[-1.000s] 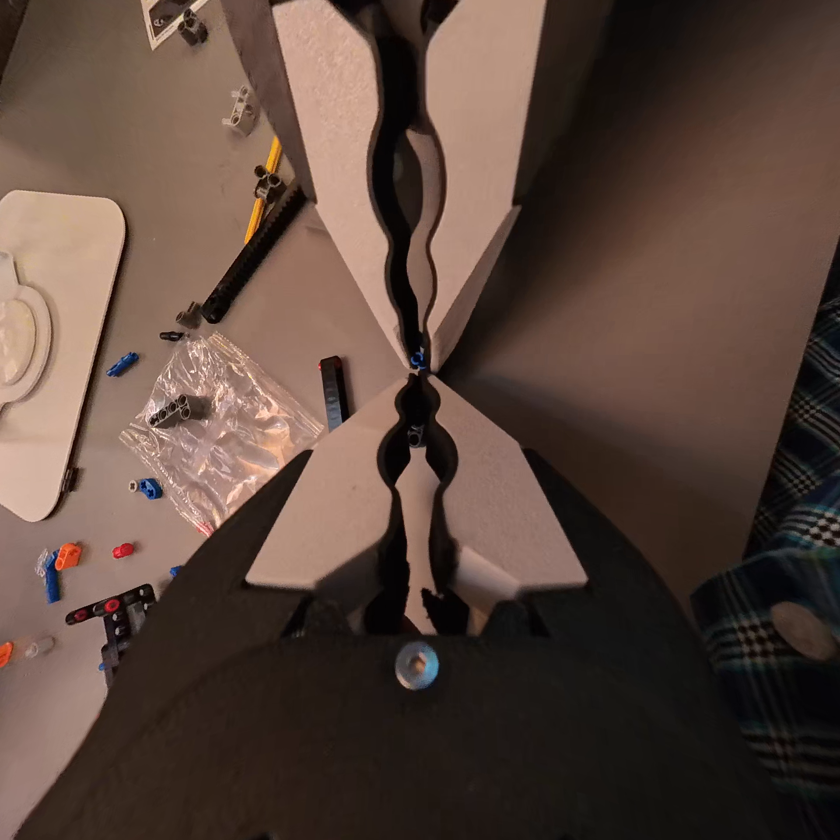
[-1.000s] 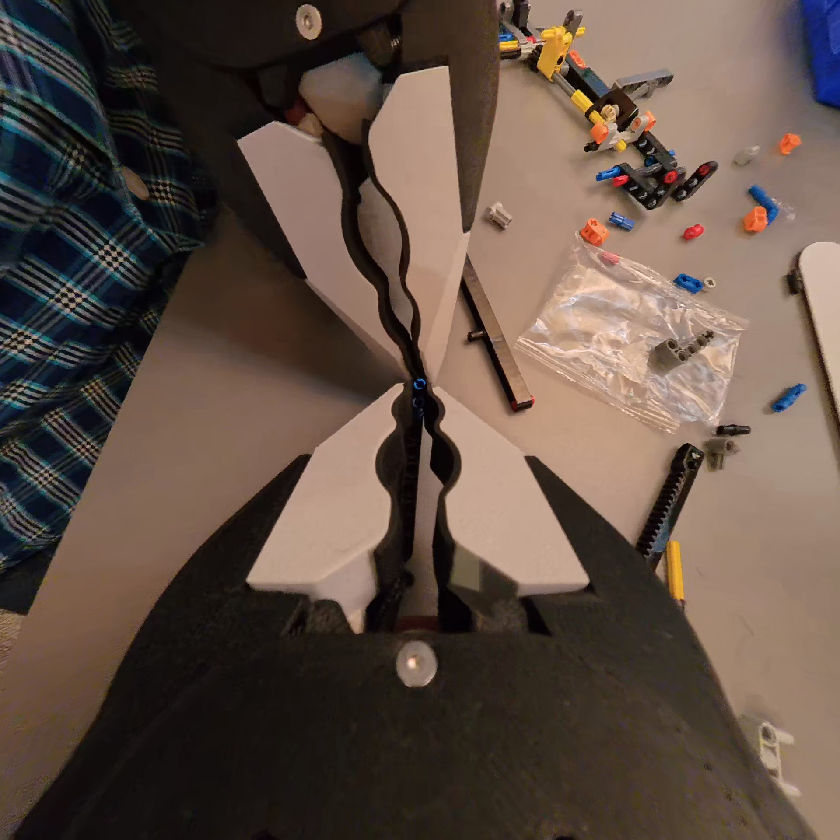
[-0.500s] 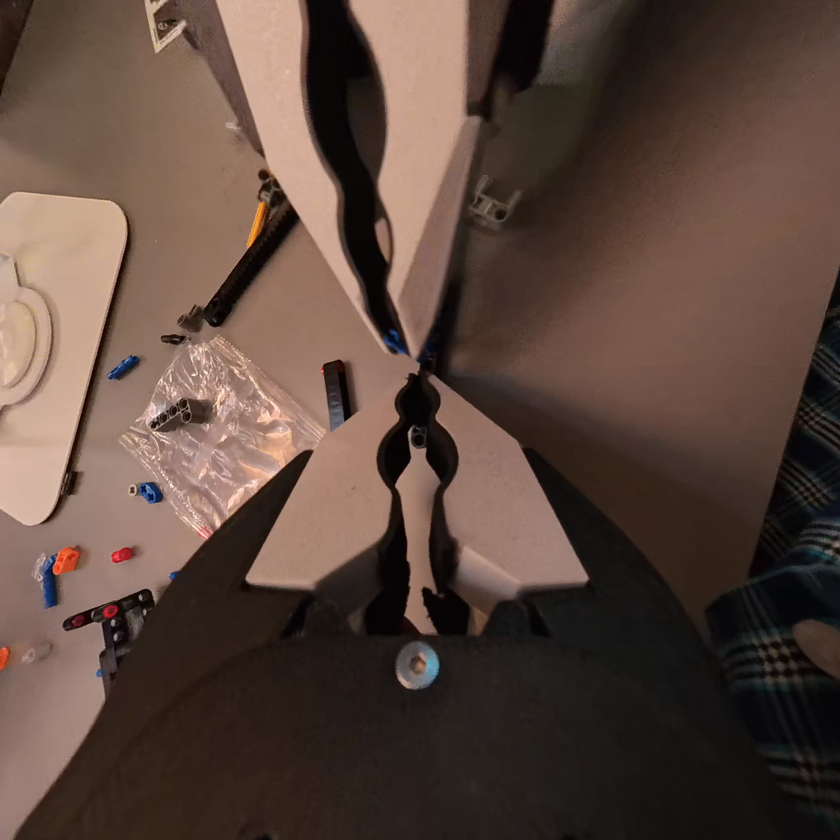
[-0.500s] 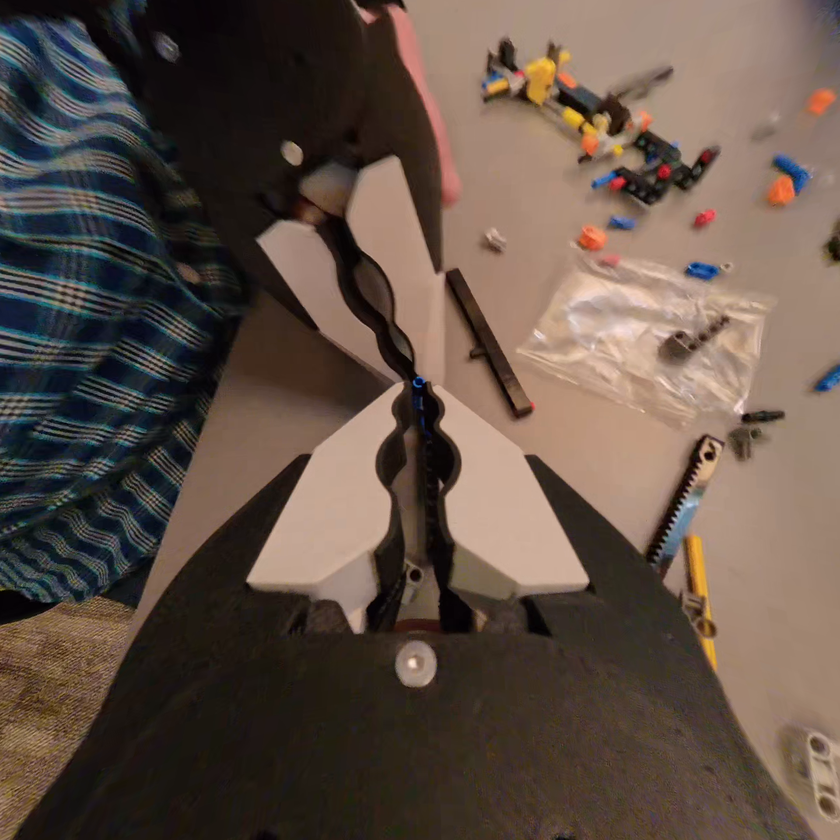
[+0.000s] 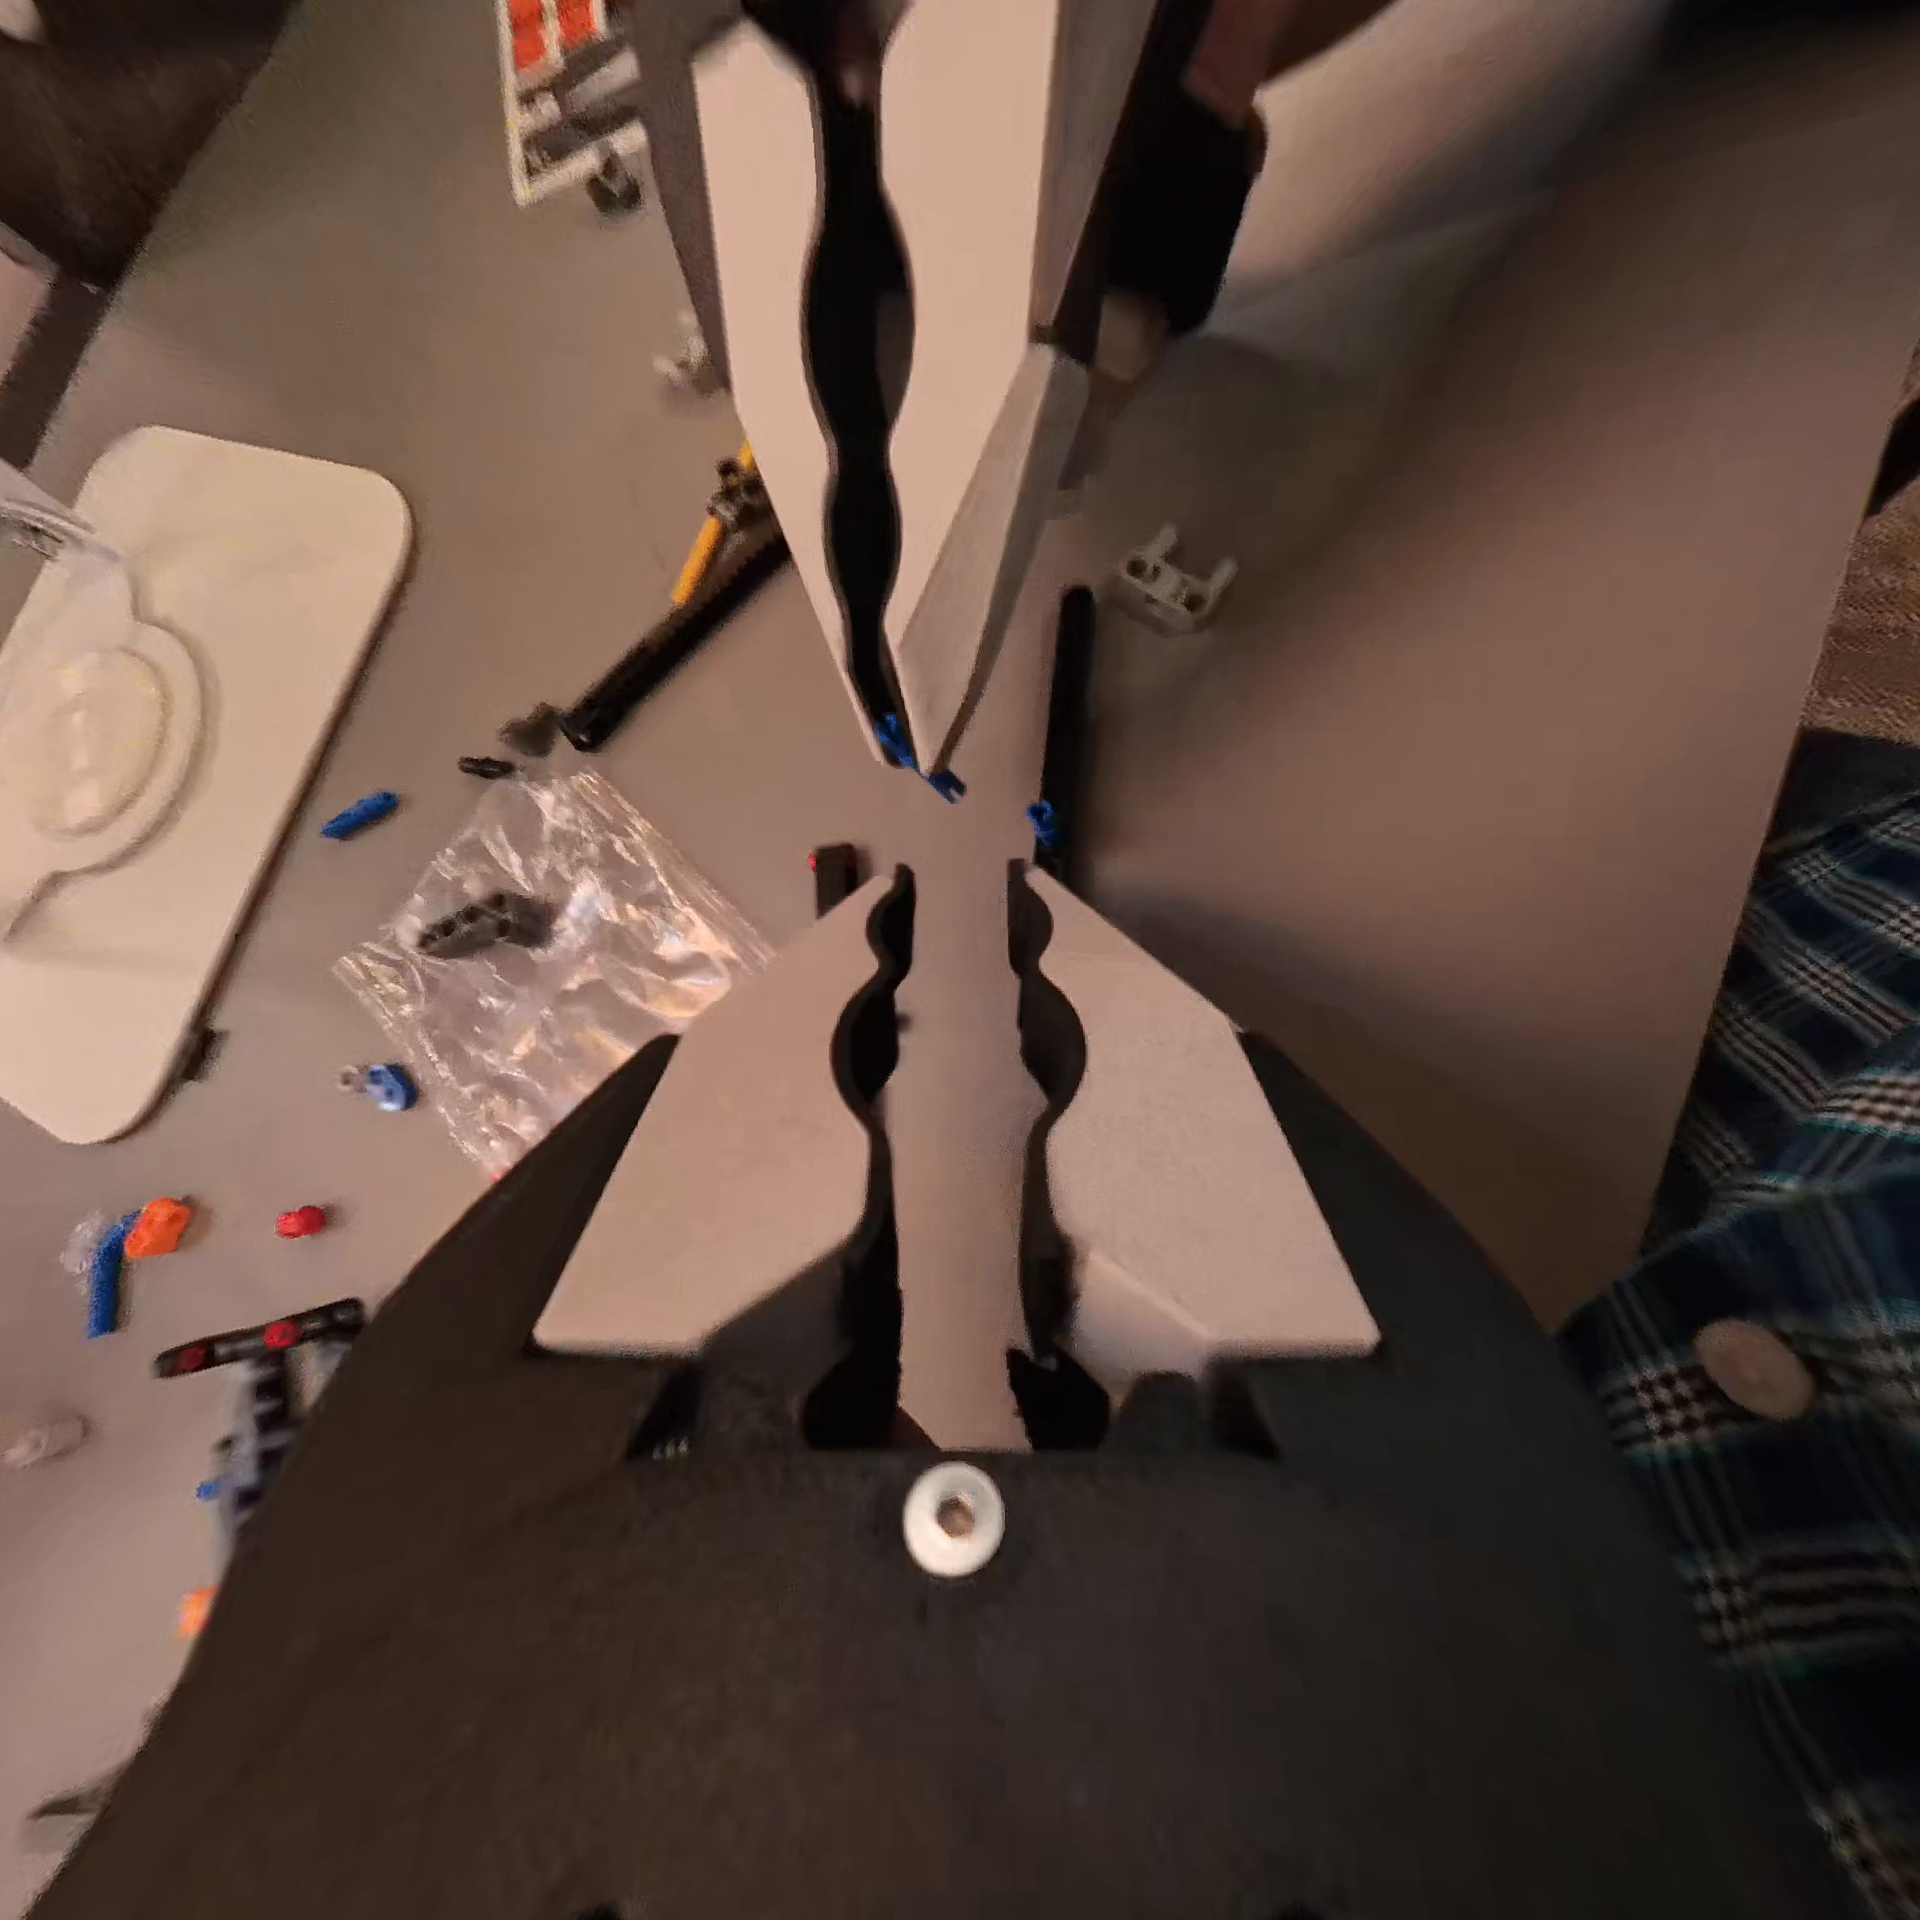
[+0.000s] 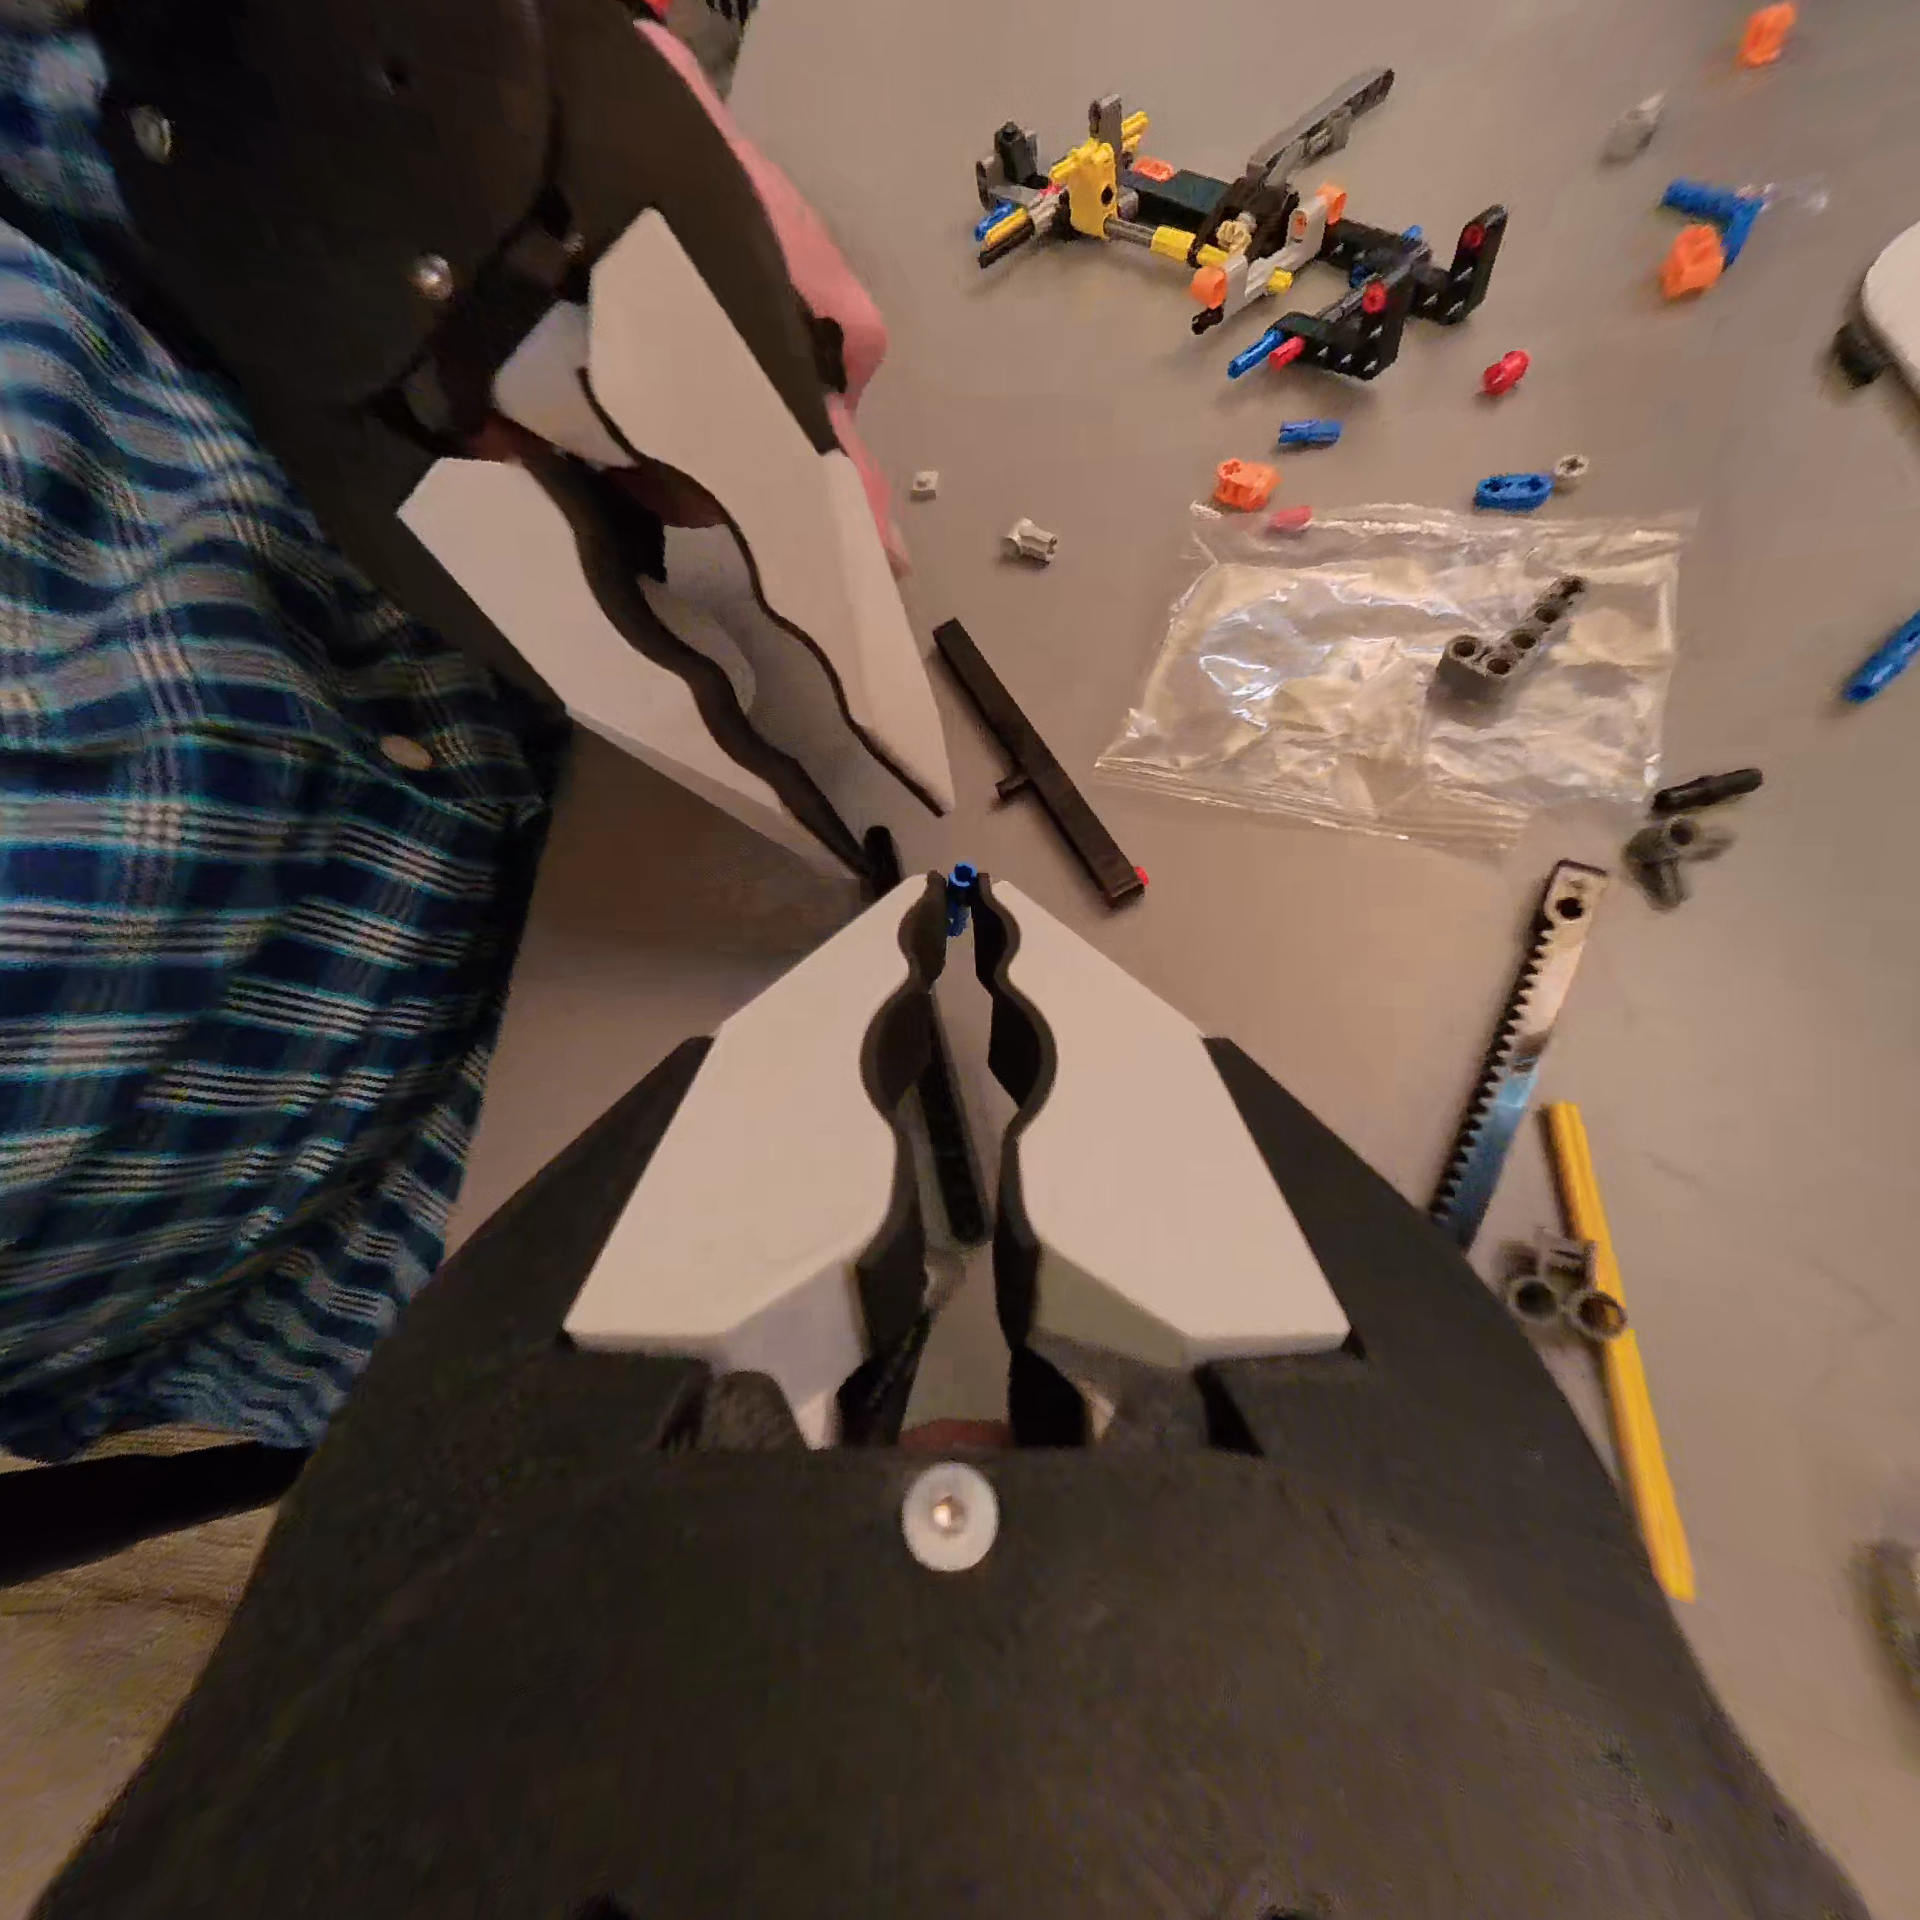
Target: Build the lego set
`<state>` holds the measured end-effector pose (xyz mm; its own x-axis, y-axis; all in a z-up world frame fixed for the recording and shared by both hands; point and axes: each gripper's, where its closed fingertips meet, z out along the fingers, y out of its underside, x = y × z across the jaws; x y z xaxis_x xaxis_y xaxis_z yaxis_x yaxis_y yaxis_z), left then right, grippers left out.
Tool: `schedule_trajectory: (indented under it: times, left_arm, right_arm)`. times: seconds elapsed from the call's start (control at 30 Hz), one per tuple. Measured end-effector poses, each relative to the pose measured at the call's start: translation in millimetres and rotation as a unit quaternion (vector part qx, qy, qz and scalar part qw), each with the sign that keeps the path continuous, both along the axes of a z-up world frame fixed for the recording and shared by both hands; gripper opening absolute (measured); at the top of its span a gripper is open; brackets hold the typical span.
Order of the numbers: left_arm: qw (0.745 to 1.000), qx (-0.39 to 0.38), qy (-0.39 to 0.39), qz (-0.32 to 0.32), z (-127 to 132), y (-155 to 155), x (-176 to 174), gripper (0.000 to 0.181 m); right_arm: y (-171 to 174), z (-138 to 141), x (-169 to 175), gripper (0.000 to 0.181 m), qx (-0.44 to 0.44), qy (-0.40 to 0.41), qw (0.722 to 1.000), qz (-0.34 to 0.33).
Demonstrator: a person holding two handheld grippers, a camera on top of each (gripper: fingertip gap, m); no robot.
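Note:
My left gripper (image 5: 961, 878) is open and nothing shows between its white fingers. My right gripper (image 6: 961, 883) is shut on a thin black beam (image 6: 954, 1143) with a blue pin (image 6: 961, 891) sticking out at the fingertips. In the left wrist view the right gripper (image 5: 914, 758) points down from the top, blue pins showing at its tips, a short gap from my left fingertips. In the right wrist view the left gripper (image 6: 904, 831) comes in from the upper left, its tips just left of the blue pin. Both hover over the grey table (image 6: 1299, 987).
A part-built model (image 6: 1247, 239) lies at the back. A clear bag (image 6: 1392, 665) holds a grey beam. A black beam (image 6: 1039, 769), a toothed rack (image 6: 1517, 1049), a yellow axle (image 6: 1616, 1351) and small loose parts lie around. A white board (image 5: 187, 769) lies left. A plaid sleeve (image 6: 208, 831) is close. The grippers are tip to tip, or close to it. My right tips are roughly 12 cm from the yellow axle (image 6: 1616, 1351).
My left gripper has opened from shut. The two grippers, tip to tip before, have drawn slightly apart, and the right gripper still holds the beam with the blue pin.

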<state>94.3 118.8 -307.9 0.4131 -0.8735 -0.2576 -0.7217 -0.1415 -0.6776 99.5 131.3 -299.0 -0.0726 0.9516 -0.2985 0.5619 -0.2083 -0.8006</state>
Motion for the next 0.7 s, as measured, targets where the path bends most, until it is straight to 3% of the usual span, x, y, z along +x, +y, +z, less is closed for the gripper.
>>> schedule_trajectory:
  times: [0.13,0.3,0.4,0.63,0.7]
  left_arm:
    - [0.994,0.104,0.026,-0.015,18.2,11.4,-0.3,0.029]
    - [0.98,0.18,0.052,-0.061,18.4,11.8,8.5,0.033]
    - [0.975,0.204,0.062,-0.067,18.4,14.2,8.2,0.022]
    - [0.979,0.198,0.037,-0.034,19.9,20.6,2.3,0.022]
    - [0.981,0.193,0.019,-0.007,23.7,24.9,-0.8,0.022]
  right_arm:
    - [-3.2,2.4,-5.4,0.002,-0.072,0.003,0.997,0.007]
    - [-4.5,14.6,-9.8,0.002,-0.142,0.026,0.989,0.015]
    - [-5.5,16.2,-10.5,0.002,-0.161,0.025,0.986,0.021]
    - [2.4,18.0,-16.7,0.003,-0.172,0.036,0.984,-0.011]
    - [9.7,18.5,-17.4,0.015,-0.161,0.043,0.985,-0.04]
